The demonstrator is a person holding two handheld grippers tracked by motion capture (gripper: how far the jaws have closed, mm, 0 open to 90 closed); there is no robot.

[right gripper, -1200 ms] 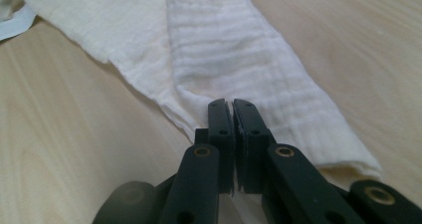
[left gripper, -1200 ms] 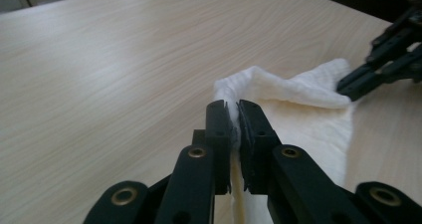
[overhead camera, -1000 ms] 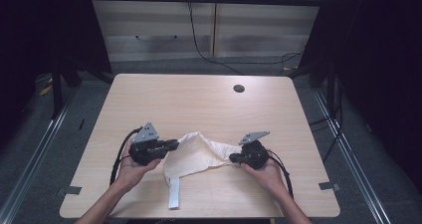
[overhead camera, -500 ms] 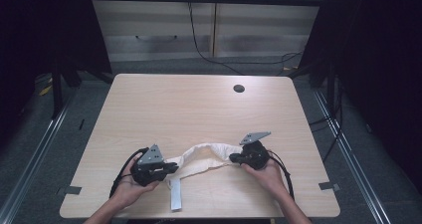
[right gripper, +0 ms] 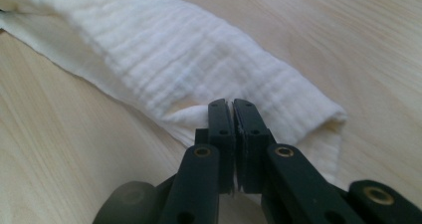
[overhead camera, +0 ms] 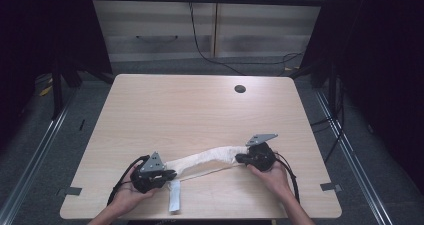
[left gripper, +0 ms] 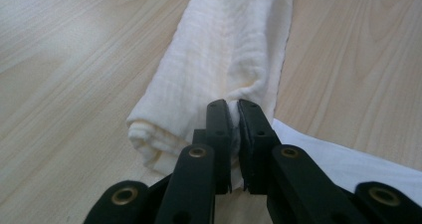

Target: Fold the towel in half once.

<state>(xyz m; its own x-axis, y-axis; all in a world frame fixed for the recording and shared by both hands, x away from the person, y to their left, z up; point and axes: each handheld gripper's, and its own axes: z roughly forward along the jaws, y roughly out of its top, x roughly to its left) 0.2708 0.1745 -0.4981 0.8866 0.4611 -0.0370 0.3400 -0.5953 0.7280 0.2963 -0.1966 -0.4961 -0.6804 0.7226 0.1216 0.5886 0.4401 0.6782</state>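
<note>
Jaws of both grippers clenched on cloth (overhead camera: 207, 160) ends, cloth stretched between them on table (overhead camera: 200, 110)

A light wooden table (overhead camera: 200, 115) has a dark round hole (overhead camera: 240, 89) at upper right; a rolled white cloth (overhead camera: 205, 161) lies across its lower middle.

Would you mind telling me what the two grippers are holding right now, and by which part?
Both hold the white cloth, rolled into a long strip on the table: the left gripper pinches its near-left end, the right gripper its far-right end.
</note>
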